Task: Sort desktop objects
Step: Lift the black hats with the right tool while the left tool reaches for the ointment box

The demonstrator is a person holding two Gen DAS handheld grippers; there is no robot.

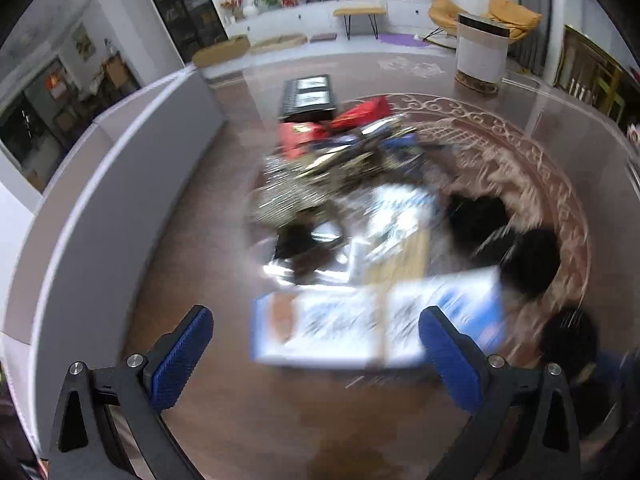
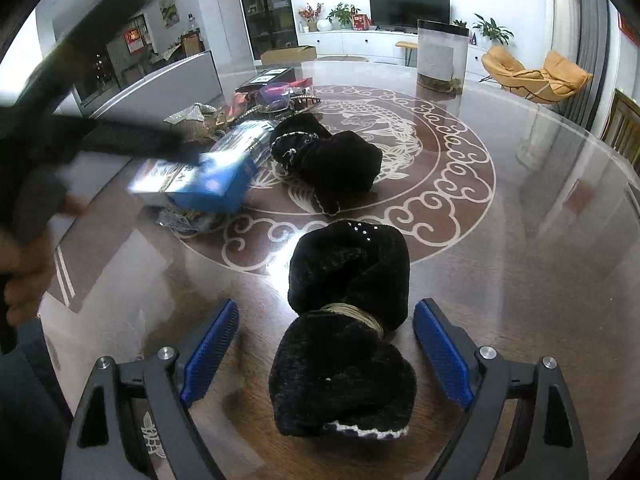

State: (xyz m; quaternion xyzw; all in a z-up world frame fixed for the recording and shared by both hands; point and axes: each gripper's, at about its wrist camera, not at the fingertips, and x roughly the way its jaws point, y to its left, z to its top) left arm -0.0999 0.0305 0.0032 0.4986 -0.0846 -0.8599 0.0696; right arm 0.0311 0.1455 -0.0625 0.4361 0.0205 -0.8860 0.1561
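Right wrist view: a living room is seen behind a broad round tabletop [image 2: 520, 208] of dark polished wood, inlaid with a pale ring of scrollwork around a fish motif. A white wall unit carrying a dark television [image 2: 409, 8] and potted plants is set along the far wall, with orange lounge chairs [image 2: 536, 74] to the right and a tall glass-fronted cabinet [image 2: 266, 4] to the left. A white boxy appliance [image 2: 442, 54] is stood at the far edge of the tabletop.

On the near part of the tabletop a black furry bundle [image 2: 348, 320], bound at its waist with pale cord, is laid between the blue pads of the right gripper [image 2: 326, 344]; the jaws are held wide apart and the pads are not pressed on it. A second black furry bundle [image 2: 332, 160] is laid further in, on the fish motif. A blue box [image 2: 204, 184] is seen just left of it, beside a heap of packets [image 2: 240, 108].

In the left wrist view, much blurred, the left gripper [image 1: 316, 344] is shown with its jaws wide open and nothing between them, above the same blue box [image 1: 376, 320].
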